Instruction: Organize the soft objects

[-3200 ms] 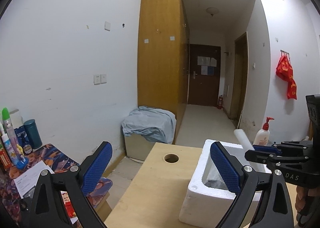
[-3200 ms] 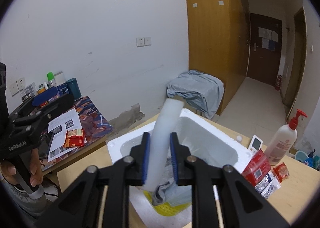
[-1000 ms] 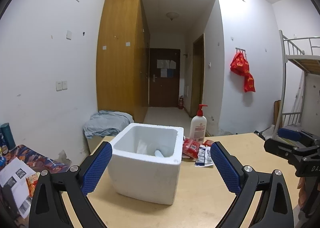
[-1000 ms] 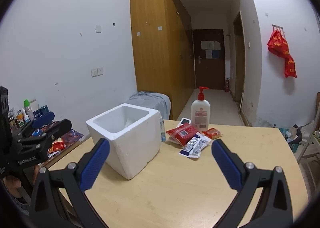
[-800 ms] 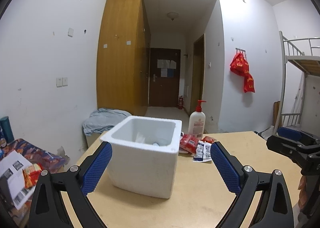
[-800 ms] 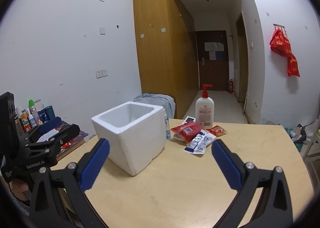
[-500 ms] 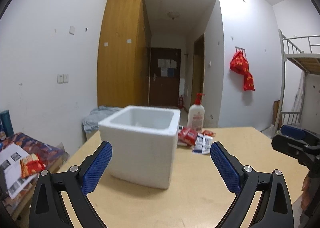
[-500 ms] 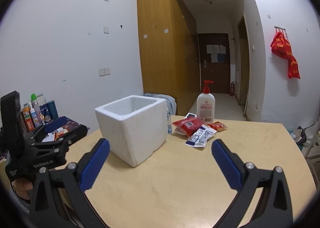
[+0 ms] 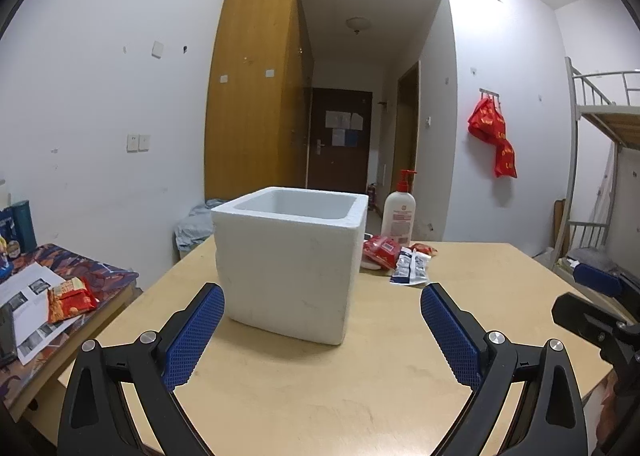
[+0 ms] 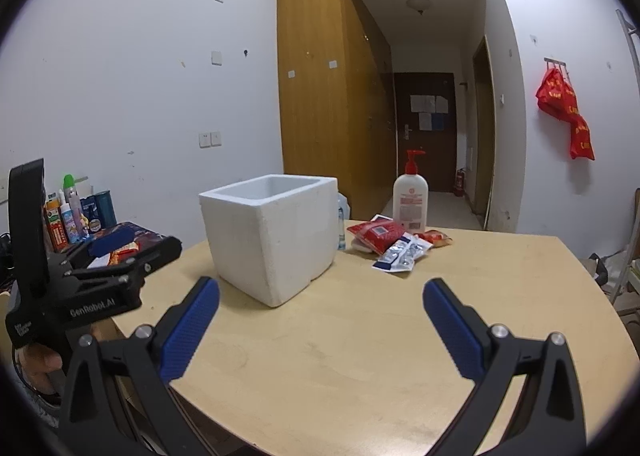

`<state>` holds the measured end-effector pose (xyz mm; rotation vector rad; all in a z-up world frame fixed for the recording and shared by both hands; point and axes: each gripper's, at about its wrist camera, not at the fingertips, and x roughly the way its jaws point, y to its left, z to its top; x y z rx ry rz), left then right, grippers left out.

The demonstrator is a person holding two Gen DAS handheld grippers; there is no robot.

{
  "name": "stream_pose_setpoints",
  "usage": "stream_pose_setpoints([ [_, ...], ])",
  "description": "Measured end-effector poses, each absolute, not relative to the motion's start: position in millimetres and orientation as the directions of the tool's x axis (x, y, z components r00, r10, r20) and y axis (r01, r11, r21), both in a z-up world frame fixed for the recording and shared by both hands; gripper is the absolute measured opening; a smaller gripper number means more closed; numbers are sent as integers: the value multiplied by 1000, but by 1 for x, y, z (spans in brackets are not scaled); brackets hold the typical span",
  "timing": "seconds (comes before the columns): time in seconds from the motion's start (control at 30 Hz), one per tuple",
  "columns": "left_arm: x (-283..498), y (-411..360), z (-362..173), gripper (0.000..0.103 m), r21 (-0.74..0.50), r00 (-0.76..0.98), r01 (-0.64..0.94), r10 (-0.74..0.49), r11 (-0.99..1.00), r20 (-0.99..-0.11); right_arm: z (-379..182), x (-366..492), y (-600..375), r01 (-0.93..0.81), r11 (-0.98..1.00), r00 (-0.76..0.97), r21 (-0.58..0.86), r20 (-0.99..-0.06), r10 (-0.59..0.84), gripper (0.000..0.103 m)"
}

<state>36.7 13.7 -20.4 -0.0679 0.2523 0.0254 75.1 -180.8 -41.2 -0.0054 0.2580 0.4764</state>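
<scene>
A white foam box (image 9: 290, 260) stands on the light wooden table (image 9: 360, 376); it also shows in the right wrist view (image 10: 272, 236). Its contents are hidden from here. My left gripper (image 9: 322, 330) is open and empty, low in front of the box. My right gripper (image 10: 320, 326) is open and empty, back from the box and to its right. The left gripper also shows in the right wrist view (image 10: 120, 256), and the right gripper in the left wrist view (image 9: 596, 296).
Red and blue-white snack packets (image 10: 394, 242) and a white pump bottle (image 10: 410, 196) lie behind the box. A side table (image 9: 52, 280) with papers, a snack bag and bottles stands to the left. A bunk bed (image 9: 600, 176) is at right.
The right gripper let go of the white foam roll, which went into the box. Both grippers pulled back and lowered, so the box now stands above eye level.
</scene>
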Motion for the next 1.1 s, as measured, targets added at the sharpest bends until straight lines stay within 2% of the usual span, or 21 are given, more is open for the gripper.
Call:
stream_pose_setpoints([
  [0.33, 20, 3, -18, 99, -34, 976, -12, 5, 999, -218, -37, 73, -183, -434, 897, 861, 84, -254, 441, 103],
  [0.4, 18, 2, -17, 103, -29, 976, -11, 4, 1000, -217, -37, 73, -184, -428, 899, 862, 90, -258, 436, 103],
  [1.1, 13, -2, -12, 103, -18, 977, -16, 12, 1000, -211, -37, 71, -187, -420, 901, 864, 107, -256, 433, 103],
])
